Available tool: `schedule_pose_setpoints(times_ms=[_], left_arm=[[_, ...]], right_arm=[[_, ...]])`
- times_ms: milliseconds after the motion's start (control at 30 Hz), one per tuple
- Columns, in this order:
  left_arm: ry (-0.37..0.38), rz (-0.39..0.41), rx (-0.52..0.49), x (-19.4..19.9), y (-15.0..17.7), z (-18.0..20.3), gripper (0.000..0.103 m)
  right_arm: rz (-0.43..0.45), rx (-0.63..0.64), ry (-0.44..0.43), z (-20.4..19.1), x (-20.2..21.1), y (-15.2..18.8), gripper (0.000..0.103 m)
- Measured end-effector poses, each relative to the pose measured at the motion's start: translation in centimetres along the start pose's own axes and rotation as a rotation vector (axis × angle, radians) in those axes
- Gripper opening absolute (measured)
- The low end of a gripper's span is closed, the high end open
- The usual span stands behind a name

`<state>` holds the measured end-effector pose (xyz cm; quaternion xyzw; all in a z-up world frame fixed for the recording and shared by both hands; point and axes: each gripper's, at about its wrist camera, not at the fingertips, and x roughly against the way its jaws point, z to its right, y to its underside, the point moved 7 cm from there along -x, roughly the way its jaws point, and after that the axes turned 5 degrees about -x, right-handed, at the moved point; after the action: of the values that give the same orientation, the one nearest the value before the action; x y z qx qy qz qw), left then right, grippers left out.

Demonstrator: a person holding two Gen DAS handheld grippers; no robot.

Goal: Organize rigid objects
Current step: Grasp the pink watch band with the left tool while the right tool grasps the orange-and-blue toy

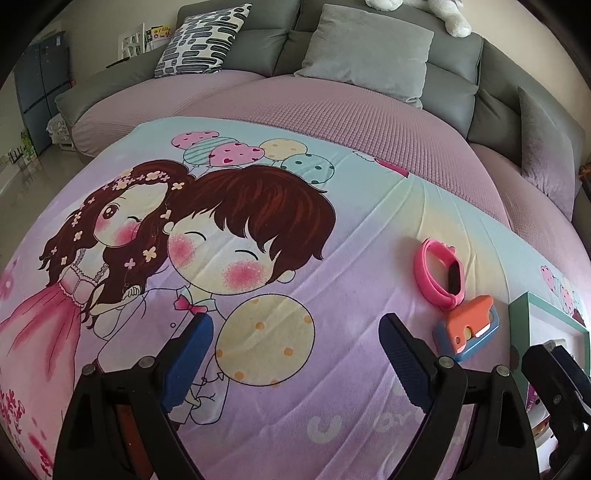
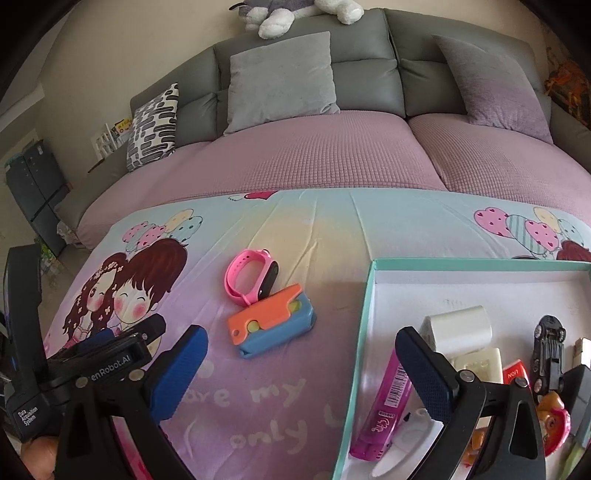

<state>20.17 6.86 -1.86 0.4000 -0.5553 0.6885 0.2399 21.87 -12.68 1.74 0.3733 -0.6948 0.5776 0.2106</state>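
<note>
left gripper (image 1: 295, 354): jaws spread, holding nothing
right gripper (image 2: 301, 369): jaws spread, holding nothing
pink watch (image 2: 245, 278): touching orange-blue toy (image 2: 271, 321), beside teal box (image 2: 364, 332)

teal box (image 1: 532, 314): cut by right edge | box contents (image 2: 550, 406): partly claw-hidden

A grey upholstered sofa (image 2: 369, 48) is stretching across the back of the room, its seat lying under a mauve waffle-textured cover (image 2: 303, 158). Against the sofa's backrest a plain grey square cushion (image 2: 280, 79) is leaning, with a black-and-white patterned cushion (image 2: 153, 127) sitting at the sofa's left end and a lilac plush cushion (image 2: 495, 85) toward its right. A grey-and-white plush toy (image 2: 295, 11) is lying along the sofa's top edge. Left of the sofa, a dark cabinet (image 1: 42, 79) is standing.
</note>
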Motion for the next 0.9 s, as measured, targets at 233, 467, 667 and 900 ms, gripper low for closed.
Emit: schedule_pose_setpoints(times_ms=[233,467,667,900], left_arm=[[0.041,-0.066,0.013,-1.3,0.3,0.0,0.091],[0.062,-0.074,0.025,-1.7,-0.8,-0.5,0.091],[0.100,-0.081,0.019,-2.2,-1.5,-0.2,0.091],[0.129,-0.092,-0.006,-2.9,-2.1,1.0,0.091]], right_arm=[[-0.090,0.108,-0.023,-1.7,-2.9,-0.2,0.091],[-0.141,0.214,-0.030,-3.6,-4.4,0.0,0.087],[-0.196,0.246,-0.002,-3.3,-6.3,0.6,0.080],[-0.224,0.253,0.002,-3.2,-7.0,0.8,0.077]])
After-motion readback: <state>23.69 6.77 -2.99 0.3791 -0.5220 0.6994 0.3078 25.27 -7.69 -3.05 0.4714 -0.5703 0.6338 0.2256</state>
